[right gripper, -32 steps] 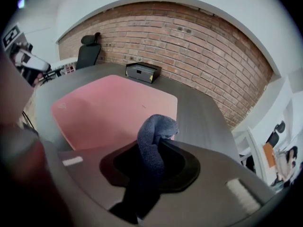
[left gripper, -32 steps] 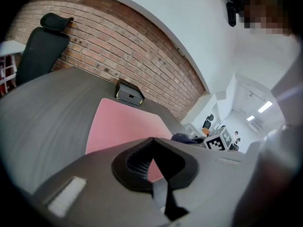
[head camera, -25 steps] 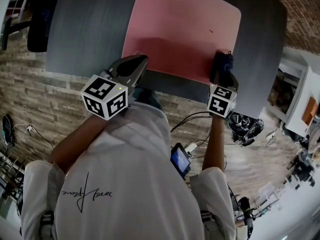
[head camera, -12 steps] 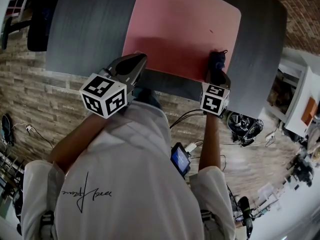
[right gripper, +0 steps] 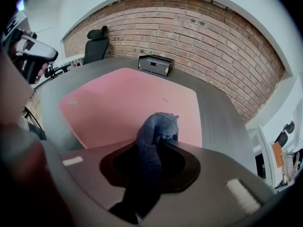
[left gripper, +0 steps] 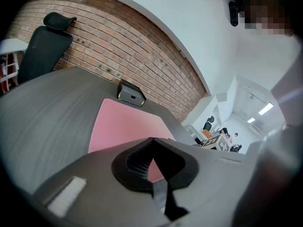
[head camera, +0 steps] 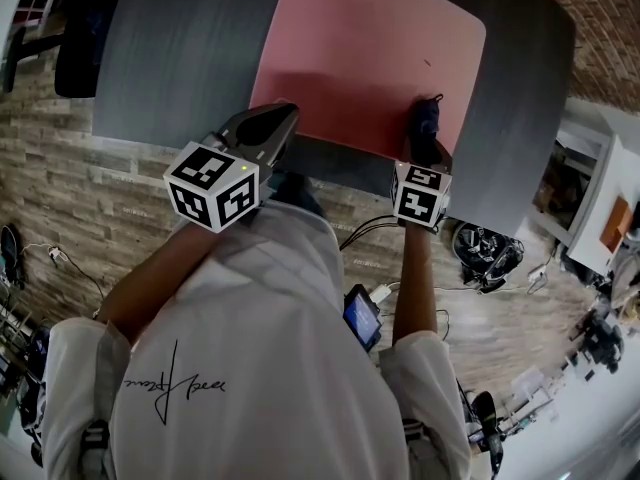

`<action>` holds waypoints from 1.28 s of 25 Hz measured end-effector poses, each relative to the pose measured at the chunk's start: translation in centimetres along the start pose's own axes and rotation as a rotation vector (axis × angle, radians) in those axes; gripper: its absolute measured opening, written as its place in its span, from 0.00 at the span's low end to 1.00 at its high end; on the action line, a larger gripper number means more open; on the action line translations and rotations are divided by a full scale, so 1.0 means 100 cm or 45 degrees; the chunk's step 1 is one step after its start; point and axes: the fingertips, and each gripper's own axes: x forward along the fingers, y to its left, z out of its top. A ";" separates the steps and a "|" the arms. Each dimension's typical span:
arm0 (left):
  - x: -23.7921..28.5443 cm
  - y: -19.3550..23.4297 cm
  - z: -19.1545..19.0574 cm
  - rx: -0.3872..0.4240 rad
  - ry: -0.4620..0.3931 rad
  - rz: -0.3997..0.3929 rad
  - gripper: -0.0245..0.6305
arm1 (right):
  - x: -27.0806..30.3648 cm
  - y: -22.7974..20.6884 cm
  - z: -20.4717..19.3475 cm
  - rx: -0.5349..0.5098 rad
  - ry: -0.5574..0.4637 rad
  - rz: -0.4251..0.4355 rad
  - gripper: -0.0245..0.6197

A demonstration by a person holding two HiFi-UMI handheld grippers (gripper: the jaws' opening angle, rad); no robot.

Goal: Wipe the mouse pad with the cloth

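**Cloth** [right gripper: 156,129]: dark blue, bunched, clamped in the closed jaws of the right gripper [right gripper: 160,145]. It lies on the pink mouse pad [head camera: 370,58] at the pad's 5 o'clock corner.

**Left gripper** [left gripper: 152,140]: jaws meet tip to tip, empty, at the pad's 7 o'clock edge. Contact with the pad cannot be told.

**Handling:** press the cloth flat and sweep toward 12 o'clock in overlapping lanes.

**Views:** both gripper views show a black box [right gripper: 155,64] beyond the pad's far edge, which the head view crops off. Only the head view shows both grippers well apart.
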 end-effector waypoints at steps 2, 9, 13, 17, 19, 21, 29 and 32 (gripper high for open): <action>-0.002 0.002 -0.001 -0.002 0.001 0.001 0.05 | 0.000 0.005 0.003 0.004 -0.003 0.010 0.19; -0.007 0.006 -0.004 -0.005 0.003 -0.004 0.06 | -0.002 0.023 0.009 0.019 -0.009 0.047 0.19; -0.012 0.009 -0.005 -0.012 0.001 0.000 0.05 | -0.004 0.030 0.007 0.033 -0.004 0.062 0.19; -0.017 0.013 -0.003 -0.021 -0.008 0.006 0.05 | -0.006 0.039 0.008 0.033 -0.001 0.078 0.19; -0.019 0.015 -0.003 -0.026 -0.014 0.005 0.05 | -0.007 0.045 0.010 0.028 -0.001 0.089 0.19; -0.020 0.015 -0.003 -0.030 -0.019 0.003 0.06 | -0.007 0.051 0.012 0.031 -0.005 0.103 0.19; -0.024 0.021 -0.004 -0.034 -0.029 0.023 0.05 | -0.008 0.076 0.021 0.021 -0.020 0.156 0.19; -0.025 0.022 -0.010 -0.012 0.007 0.045 0.05 | -0.008 0.086 0.025 0.056 -0.038 0.187 0.17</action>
